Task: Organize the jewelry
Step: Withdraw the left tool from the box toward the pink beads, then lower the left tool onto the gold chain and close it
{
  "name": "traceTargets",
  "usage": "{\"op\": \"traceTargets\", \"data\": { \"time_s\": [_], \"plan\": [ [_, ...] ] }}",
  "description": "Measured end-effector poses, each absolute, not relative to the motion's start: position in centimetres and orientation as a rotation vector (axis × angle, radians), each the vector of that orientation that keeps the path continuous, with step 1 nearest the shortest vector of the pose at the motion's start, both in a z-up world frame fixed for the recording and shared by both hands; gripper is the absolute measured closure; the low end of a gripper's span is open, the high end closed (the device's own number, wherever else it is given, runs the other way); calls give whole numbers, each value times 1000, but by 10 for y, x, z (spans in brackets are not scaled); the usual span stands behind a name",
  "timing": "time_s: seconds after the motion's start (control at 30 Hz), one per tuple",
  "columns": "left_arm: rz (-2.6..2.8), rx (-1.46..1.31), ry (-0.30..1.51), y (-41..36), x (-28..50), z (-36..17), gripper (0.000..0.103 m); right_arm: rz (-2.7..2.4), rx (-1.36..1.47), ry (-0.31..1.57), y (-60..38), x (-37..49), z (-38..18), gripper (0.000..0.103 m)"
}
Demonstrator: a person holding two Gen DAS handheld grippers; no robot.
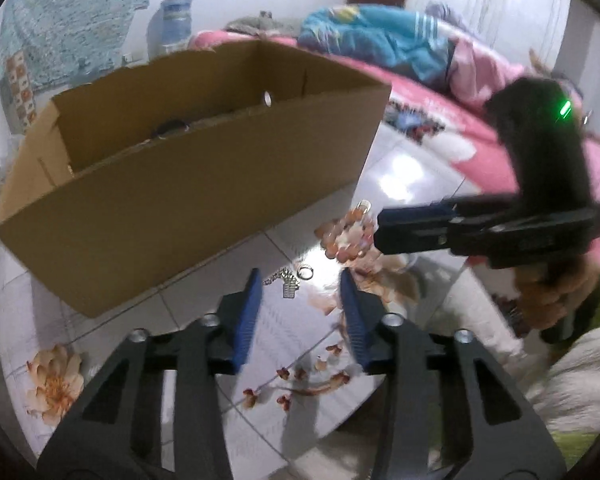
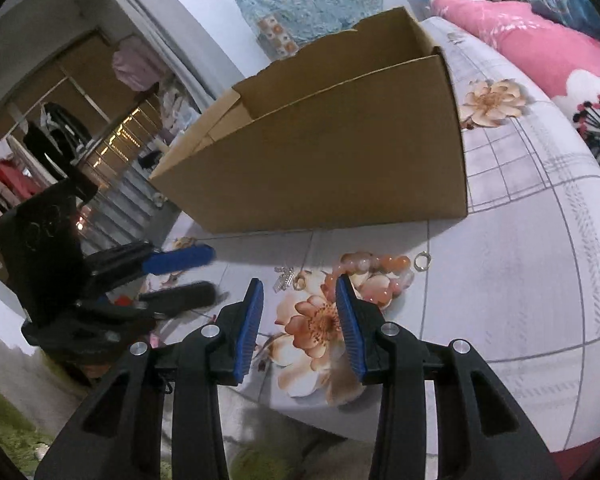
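Note:
An open cardboard box [image 1: 188, 184] stands on the glossy floral table; it also shows in the right wrist view [image 2: 332, 152]. A dark round item [image 1: 170, 128] lies inside it. In front of the box lie an orange bead bracelet [image 1: 346, 236], a silver ring [image 1: 306, 272] and a silver chain piece [image 1: 286, 284]. The right wrist view shows the bracelet [image 2: 380, 272], a ring [image 2: 421, 261], another ring [image 2: 299, 282] and the chain piece [image 2: 283, 279]. My left gripper [image 1: 300, 280] is open above the chain. My right gripper [image 2: 299, 286] is open, empty, over the table; it appears from the side [image 1: 380, 230] near the bracelet.
A bed with pink bedding [image 1: 480, 152] and blue clothes [image 1: 380, 40] lies behind the table. A water bottle [image 1: 172, 24] stands by the wall. The round table edge [image 2: 500, 364] curves close to the grippers. A wardrobe [image 2: 60, 128] stands at left.

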State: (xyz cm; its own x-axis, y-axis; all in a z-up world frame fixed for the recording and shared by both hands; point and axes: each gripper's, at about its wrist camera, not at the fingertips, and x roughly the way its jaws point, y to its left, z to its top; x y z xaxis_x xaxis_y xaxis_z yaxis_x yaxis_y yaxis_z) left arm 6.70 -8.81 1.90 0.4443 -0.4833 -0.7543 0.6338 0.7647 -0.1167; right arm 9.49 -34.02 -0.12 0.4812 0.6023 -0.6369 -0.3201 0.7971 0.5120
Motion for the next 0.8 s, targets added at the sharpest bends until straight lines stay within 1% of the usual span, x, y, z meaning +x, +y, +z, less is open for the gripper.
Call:
{"op": "traceTargets", "data": {
  "time_s": [0.1,0.2,0.23,0.37,0.57,0.7,0.8],
  "plan": [
    [-690,265,876,-100,72,5,79,582,339,904,-336,98,-3,66],
    [-668,322,885,-108,76,-5,83,590,343,915,-334,102,-8,66],
    [-666,331,892,-109,79,-7,86,592,344,917,-334,102,-8,66],
    [-650,349,923,-110,83,-14,87,597,343,918,-333,102,-10,66],
    [-662,335,923,-108,83,-14,88,595,349,915,-336,100,-12,66],
    [-661,334,923,-110,84,-15,96,589,347,903,-337,96,-10,66],
    [-660,308,929,-111,86,-15,96,589,353,904,-339,94,-11,66]
  ]
}}
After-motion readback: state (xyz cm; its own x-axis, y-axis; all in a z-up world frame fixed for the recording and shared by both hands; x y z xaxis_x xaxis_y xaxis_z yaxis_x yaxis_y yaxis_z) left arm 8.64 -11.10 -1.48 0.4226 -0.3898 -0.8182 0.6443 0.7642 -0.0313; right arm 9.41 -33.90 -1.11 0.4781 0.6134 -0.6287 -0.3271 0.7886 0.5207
